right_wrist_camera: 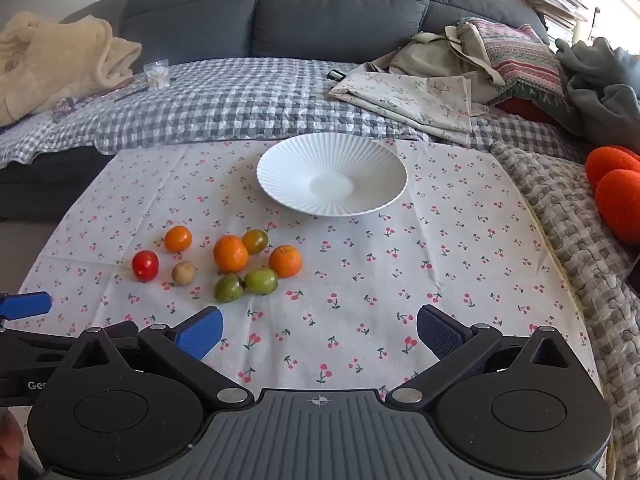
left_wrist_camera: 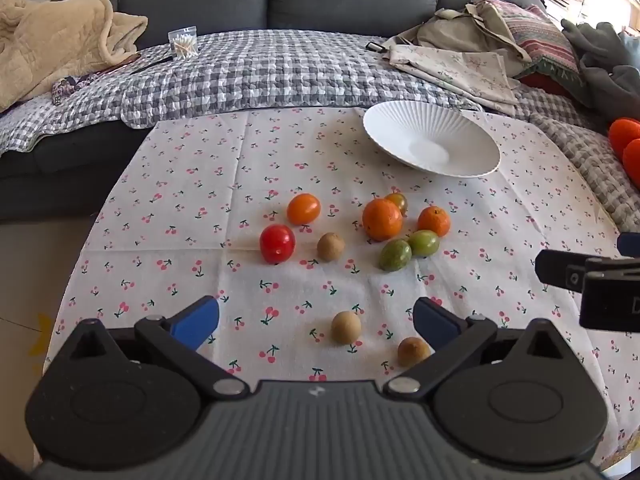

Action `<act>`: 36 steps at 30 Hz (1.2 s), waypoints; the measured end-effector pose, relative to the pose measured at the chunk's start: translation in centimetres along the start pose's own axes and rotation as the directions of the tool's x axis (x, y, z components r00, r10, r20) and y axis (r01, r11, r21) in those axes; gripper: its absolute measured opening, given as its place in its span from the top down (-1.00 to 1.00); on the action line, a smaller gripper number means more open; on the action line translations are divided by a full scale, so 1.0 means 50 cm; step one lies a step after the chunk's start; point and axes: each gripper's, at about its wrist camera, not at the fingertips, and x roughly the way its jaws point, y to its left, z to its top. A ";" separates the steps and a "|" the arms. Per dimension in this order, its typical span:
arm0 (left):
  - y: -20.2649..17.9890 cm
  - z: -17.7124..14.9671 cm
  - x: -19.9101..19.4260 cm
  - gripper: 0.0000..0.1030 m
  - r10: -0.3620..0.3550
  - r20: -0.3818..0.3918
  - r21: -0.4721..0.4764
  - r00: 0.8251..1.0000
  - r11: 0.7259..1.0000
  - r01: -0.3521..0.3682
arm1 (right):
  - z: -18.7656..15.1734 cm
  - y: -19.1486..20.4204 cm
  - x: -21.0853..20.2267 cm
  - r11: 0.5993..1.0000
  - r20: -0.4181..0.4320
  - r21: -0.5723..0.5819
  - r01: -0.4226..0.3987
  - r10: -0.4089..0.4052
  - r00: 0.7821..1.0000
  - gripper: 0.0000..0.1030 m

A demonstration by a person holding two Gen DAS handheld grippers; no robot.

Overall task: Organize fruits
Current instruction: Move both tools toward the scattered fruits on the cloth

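Both grippers, left point(left_wrist_camera: 316, 320) and right point(right_wrist_camera: 319, 330), hang wide open with nothing in them, fruit point(left_wrist_camera: 382, 219) scattered loose on the cloth point(right_wrist_camera: 460, 260) near a bare plate point(right_wrist_camera: 280, 152).

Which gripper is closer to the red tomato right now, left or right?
Left. The left gripper hangs open just in front of the red tomato. The right gripper, also open, is off to the tomato's right, nearer the white plate.
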 end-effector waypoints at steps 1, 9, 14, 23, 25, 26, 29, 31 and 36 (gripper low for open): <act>-0.001 -0.001 0.000 -0.99 0.001 0.000 0.002 1.000 1.000 -0.001 | 0.000 0.001 0.001 1.000 -0.001 -0.004 0.000 0.000 1.000 -1.00; -0.002 -0.009 0.012 -0.99 0.006 -0.008 -0.003 1.000 1.000 -0.006 | -0.001 -0.004 0.000 1.000 0.003 -0.009 0.010 -0.010 1.000 -1.00; 0.001 -0.007 0.010 -0.99 0.005 -0.014 -0.006 1.000 1.000 -0.005 | -0.002 0.002 0.002 1.000 -0.004 -0.011 0.018 -0.018 1.000 -1.00; -0.004 -0.005 0.014 -0.99 0.013 -0.025 0.005 1.000 1.000 -0.013 | -0.002 0.001 0.002 1.000 -0.005 -0.010 0.017 -0.017 1.000 -1.00; -0.005 -0.004 0.014 -0.99 0.014 -0.026 0.008 1.000 1.000 -0.014 | -0.002 0.001 0.003 1.000 -0.005 -0.009 0.015 -0.015 1.000 -1.00; -0.005 -0.004 0.014 -0.99 0.015 -0.027 0.009 1.000 1.000 -0.015 | -0.002 0.001 0.003 1.000 -0.006 -0.009 0.014 -0.014 1.000 -1.00; -0.005 -0.006 0.014 -0.99 0.014 -0.025 0.010 1.000 1.000 -0.014 | -0.004 0.001 0.004 1.000 -0.005 -0.006 0.016 -0.016 1.000 -1.00; -0.005 -0.006 0.014 -0.99 0.015 -0.024 0.013 1.000 1.000 -0.015 | -0.005 0.002 0.007 1.000 -0.011 -0.003 0.014 -0.014 1.000 -1.00; -0.007 -0.009 0.020 -0.99 0.014 -0.031 0.021 0.999 1.000 -0.014 | -0.006 -0.002 0.014 1.000 -0.025 0.001 0.001 -0.001 1.000 -1.00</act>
